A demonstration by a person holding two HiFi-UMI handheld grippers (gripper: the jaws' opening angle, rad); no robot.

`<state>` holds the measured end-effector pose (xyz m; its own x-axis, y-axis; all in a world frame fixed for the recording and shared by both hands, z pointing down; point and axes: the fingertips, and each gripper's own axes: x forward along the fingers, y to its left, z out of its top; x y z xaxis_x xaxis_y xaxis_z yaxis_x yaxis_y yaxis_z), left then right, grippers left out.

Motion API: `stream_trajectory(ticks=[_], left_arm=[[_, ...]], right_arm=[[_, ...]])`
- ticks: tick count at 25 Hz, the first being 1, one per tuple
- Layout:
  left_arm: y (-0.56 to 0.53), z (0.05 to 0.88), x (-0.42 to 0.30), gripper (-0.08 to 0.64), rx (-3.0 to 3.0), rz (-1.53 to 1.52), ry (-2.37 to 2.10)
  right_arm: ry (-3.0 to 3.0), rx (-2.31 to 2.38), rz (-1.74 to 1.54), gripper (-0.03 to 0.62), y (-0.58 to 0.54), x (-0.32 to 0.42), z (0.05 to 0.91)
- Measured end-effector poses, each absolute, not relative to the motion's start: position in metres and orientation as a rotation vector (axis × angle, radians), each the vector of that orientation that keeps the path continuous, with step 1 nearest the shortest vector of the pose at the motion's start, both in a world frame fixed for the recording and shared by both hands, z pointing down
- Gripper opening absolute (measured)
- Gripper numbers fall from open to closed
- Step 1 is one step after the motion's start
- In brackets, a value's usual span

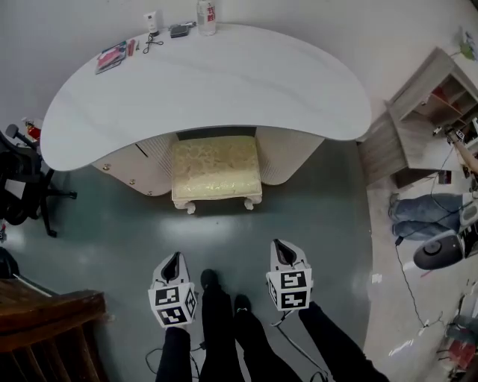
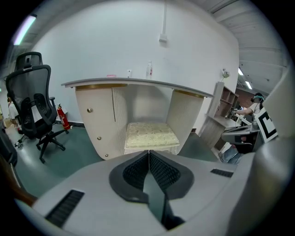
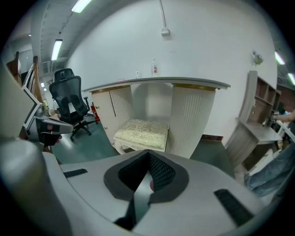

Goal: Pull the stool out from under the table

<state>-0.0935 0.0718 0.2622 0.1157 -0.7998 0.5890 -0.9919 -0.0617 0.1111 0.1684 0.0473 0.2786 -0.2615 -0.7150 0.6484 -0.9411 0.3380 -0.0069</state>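
Left gripper (image 1: 173, 259): low in front of me, jaws pressed together, nothing between them; it points at the stool.
Right gripper (image 1: 279, 245): level with the left, jaws also pressed together and empty, well apart from the stool.
Floor (image 1: 314, 209): smooth dark green and bare between me and the stool. I judge the legs will slide on it rather than catch.
Stool (image 1: 216, 168): stands in the knee gap of the table, between the two ribbed pedestals. Its front part shows past the tabletop edge and its back is tucked beneath.
Stool build: pale patterned cushion on a cream frame with short curved legs (image 1: 190, 207). I'd guess a wooden frame, stiff and of middling weight, too much for one pinch to lift, so I would drag it.
Cushion: looks soft. I expect it would give and slip out of a pinch, so I would not grip there.
Where to hold: the front rail just under the cushion, near each front corner, one gripper a side. Both jaws must spread first.
Pull: straight toward me. Pulled crooked, I think a corner could knock a pedestal.
Table (image 1: 224, 82): wide curved white top against the wall, with a bottle (image 1: 206, 16) and small items at its far edge.
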Motion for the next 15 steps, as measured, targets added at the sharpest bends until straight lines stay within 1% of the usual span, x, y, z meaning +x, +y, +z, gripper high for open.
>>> stream_trajectory(ticks=[12, 15], left_arm=[[0.001, 0.394, -0.123, 0.012, 1.891, 0.486, -1.707], [-0.013, 0.422, -0.131, 0.042, 1.891, 0.501, -1.701]], right_arm=[[-1.999, 1.458, 0.587, 0.003, -0.02, 0.129, 0.41], [-1.99, 1.447, 0.629, 0.003, -0.027, 0.119, 0.442]])
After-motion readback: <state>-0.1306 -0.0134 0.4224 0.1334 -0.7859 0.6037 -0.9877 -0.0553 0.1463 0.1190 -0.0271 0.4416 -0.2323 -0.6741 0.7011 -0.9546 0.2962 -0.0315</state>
